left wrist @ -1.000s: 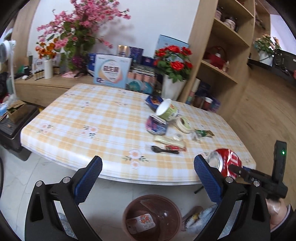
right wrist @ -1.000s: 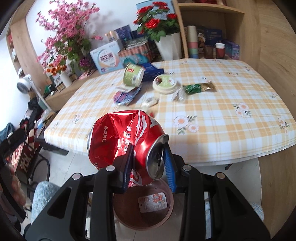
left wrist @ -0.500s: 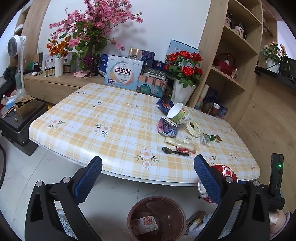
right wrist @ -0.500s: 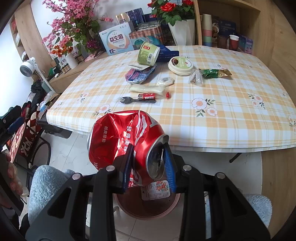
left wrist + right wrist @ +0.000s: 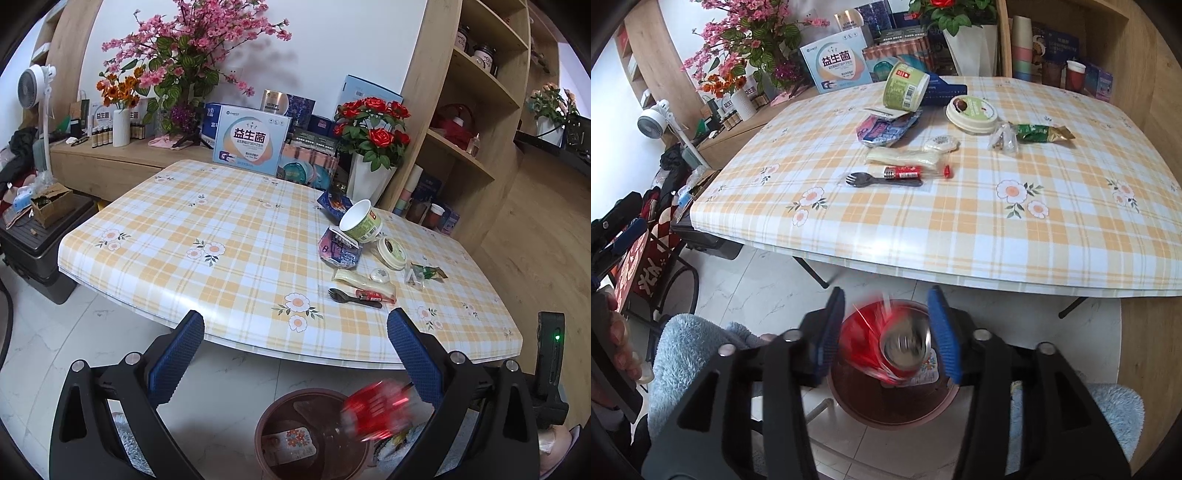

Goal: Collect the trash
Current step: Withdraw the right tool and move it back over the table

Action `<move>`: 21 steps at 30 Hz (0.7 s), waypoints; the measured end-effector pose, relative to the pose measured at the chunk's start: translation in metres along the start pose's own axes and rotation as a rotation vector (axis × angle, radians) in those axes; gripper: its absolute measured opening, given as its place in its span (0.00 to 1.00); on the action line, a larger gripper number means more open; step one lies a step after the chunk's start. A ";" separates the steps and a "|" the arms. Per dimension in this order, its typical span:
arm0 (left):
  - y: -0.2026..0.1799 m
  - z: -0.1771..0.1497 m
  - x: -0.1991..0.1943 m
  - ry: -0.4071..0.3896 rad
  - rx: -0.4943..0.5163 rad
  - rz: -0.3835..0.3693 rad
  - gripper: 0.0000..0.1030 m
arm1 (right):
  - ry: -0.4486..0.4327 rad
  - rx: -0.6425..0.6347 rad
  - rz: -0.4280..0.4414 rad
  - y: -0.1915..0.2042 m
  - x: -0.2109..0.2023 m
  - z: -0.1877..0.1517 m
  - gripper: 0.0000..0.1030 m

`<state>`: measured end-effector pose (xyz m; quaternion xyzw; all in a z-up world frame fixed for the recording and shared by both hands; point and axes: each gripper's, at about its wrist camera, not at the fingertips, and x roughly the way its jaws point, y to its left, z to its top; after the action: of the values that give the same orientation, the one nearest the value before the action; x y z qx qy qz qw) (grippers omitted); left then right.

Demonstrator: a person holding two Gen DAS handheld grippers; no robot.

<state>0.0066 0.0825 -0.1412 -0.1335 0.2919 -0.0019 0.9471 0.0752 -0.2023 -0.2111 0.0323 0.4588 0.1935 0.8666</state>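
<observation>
Crushed red can (image 5: 886,343) blurred over brown bin (image 5: 886,410), wrapper (image 5: 291,443) inside, right hand-held gripper (image 5: 890,332) just spread.

light: bright, even daylight | shadows: soft, flowers (image 5: 192,62) on wall | blur: red can (image 5: 890,343) motion-smeared | edges: fisheye bending, dark corner vignette

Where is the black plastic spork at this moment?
In the right wrist view, the black spork lies on the checked table, towards its near left edge, touching the red sachet, just in front of the long pale packet.
</observation>
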 end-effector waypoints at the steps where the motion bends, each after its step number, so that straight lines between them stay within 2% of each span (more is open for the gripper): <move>1: 0.000 -0.001 0.000 -0.002 0.002 -0.001 0.94 | -0.005 0.001 -0.004 -0.001 -0.001 0.001 0.53; 2: 0.000 -0.001 0.001 0.000 0.003 -0.006 0.94 | -0.013 0.005 -0.012 -0.002 -0.002 0.002 0.56; 4: 0.001 -0.001 0.001 0.006 -0.008 -0.025 0.94 | -0.037 0.016 -0.040 -0.006 -0.007 0.004 0.71; 8: 0.003 -0.001 0.001 0.001 -0.019 -0.018 0.94 | -0.080 0.042 -0.111 -0.016 -0.016 0.009 0.89; 12: 0.002 -0.001 0.001 -0.004 -0.008 -0.013 0.94 | -0.109 0.058 -0.163 -0.027 -0.023 0.013 0.93; 21: -0.004 0.001 0.008 0.005 0.027 -0.002 0.94 | -0.147 0.063 -0.222 -0.050 -0.033 0.024 0.94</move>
<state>0.0138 0.0780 -0.1439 -0.1211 0.2938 -0.0072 0.9481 0.0930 -0.2574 -0.1835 0.0225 0.4008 0.0788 0.9125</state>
